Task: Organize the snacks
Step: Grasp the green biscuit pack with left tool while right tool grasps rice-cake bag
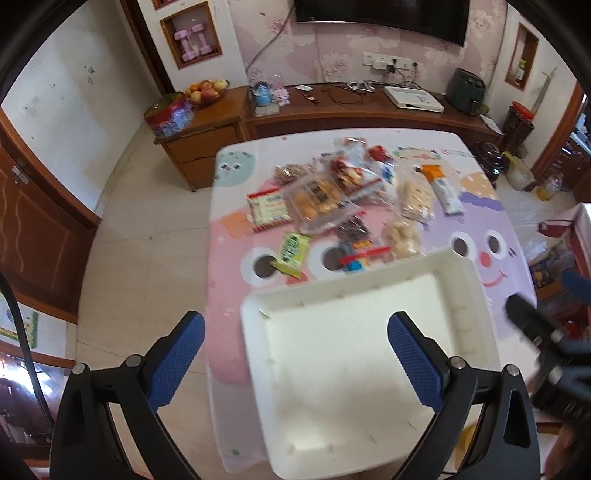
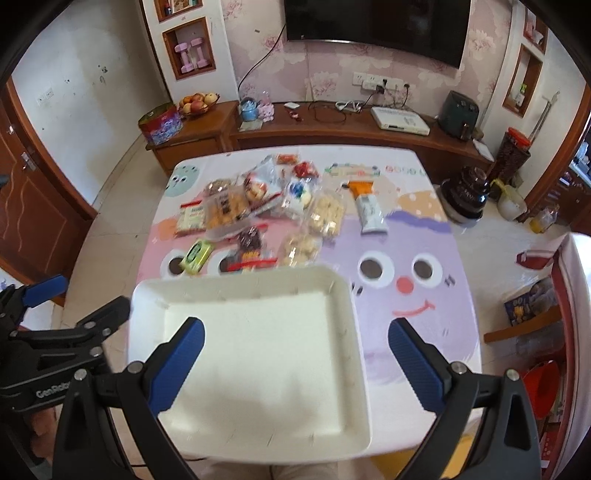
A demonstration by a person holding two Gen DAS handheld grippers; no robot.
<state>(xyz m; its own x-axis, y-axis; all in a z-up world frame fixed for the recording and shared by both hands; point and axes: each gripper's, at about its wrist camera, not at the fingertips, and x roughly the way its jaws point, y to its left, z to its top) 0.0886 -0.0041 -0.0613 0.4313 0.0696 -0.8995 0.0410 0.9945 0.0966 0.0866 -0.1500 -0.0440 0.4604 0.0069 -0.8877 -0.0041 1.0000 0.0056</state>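
Both grippers hover with fingers spread wide and empty over a white tray, the snacks heaped beyond it.

The left gripper (image 1: 295,354) hangs above the near-left corner of the tray (image 1: 476,295), its blue fingers (image 1: 177,362) parted, one over bare floor; the right gripper (image 2: 295,354) straddles the tray's right rim, fingers equally apart, touching nothing. The single empty tray sits at the near edge of the tabletop (image 2: 424,332), which wears a pastel cartoon-face cloth. Just past the tray's far rim lies the pile of snacks (image 2: 266,214), over a dozen packets, too blurred to count exactly; a green packet (image 2: 197,254) and an orange-and-white packet (image 2: 367,206) lie apart at its sides. Behind stand a wooden sideboard (image 2: 332,129), one fruit bowl (image 2: 197,103), one wall television (image 2: 373,26) and two pink dumbbells (image 2: 190,55).
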